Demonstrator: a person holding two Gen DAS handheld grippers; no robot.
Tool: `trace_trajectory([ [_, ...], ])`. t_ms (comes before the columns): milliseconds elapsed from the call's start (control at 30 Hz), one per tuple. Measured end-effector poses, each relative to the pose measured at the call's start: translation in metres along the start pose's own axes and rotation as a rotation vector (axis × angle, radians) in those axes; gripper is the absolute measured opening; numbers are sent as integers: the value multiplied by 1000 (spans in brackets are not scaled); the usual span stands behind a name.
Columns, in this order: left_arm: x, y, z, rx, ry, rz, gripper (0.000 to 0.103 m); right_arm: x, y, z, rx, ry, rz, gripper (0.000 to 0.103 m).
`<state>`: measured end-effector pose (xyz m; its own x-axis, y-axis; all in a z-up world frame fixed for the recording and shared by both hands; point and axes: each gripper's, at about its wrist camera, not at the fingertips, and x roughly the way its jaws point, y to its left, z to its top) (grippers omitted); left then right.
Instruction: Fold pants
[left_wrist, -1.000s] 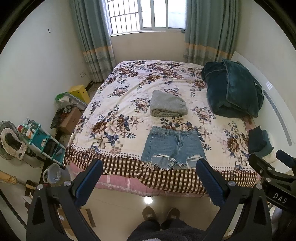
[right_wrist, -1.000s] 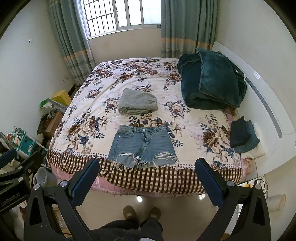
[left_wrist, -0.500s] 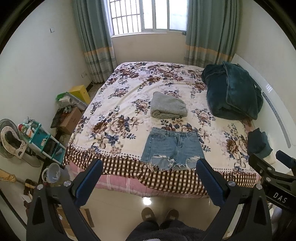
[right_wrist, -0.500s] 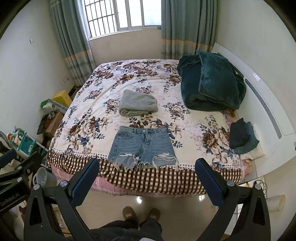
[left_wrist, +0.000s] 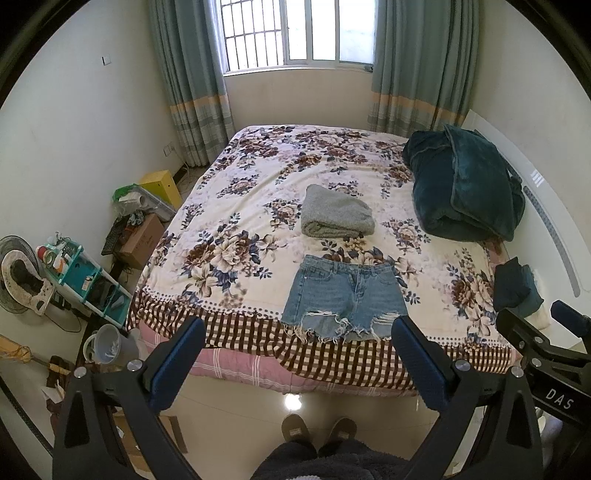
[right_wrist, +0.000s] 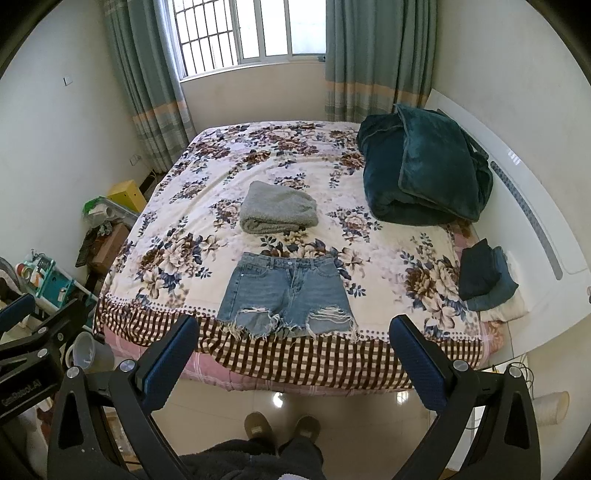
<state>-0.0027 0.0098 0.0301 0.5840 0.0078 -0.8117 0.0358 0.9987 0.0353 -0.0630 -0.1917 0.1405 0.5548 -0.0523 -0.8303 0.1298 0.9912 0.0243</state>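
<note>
Light blue denim shorts (left_wrist: 345, 295) with frayed hems lie flat near the front edge of the flowered bed (left_wrist: 240, 221), waistband toward the window. They also show in the right wrist view (right_wrist: 286, 293). My left gripper (left_wrist: 297, 354) is open and empty, held over the floor short of the bed's edge. My right gripper (right_wrist: 291, 350) is open and empty too, at about the same distance. Each gripper shows at the edge of the other's view.
A folded grey towel (left_wrist: 336, 218) lies just beyond the shorts. A dark teal blanket (left_wrist: 465, 188) is piled at the right. Folded dark clothes (right_wrist: 484, 275) sit at the bed's right edge. Shelves, boxes and a bucket (left_wrist: 107, 345) crowd the left floor. Slippered feet (left_wrist: 317, 430) stand below.
Both grippers have drifted slightly back and up, so the bed sits a little lower in view. The shorts have not moved.
</note>
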Motion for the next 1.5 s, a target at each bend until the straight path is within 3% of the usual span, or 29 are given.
trace_trajectory([
  [833,-2,5,-1,-3,-3,-2,103,-12,9,2,-5,0,1,103],
  [1033,12,17,-1,-10,-5,32,103,2,10,11,16,30,0,103],
  [1300,93,18,9,44,-4,120,103,102,-9,19,54,65,-52,103],
  [1500,186,-8,14,106,84,129,103,216,-42,25,97,185,-68,103],
])
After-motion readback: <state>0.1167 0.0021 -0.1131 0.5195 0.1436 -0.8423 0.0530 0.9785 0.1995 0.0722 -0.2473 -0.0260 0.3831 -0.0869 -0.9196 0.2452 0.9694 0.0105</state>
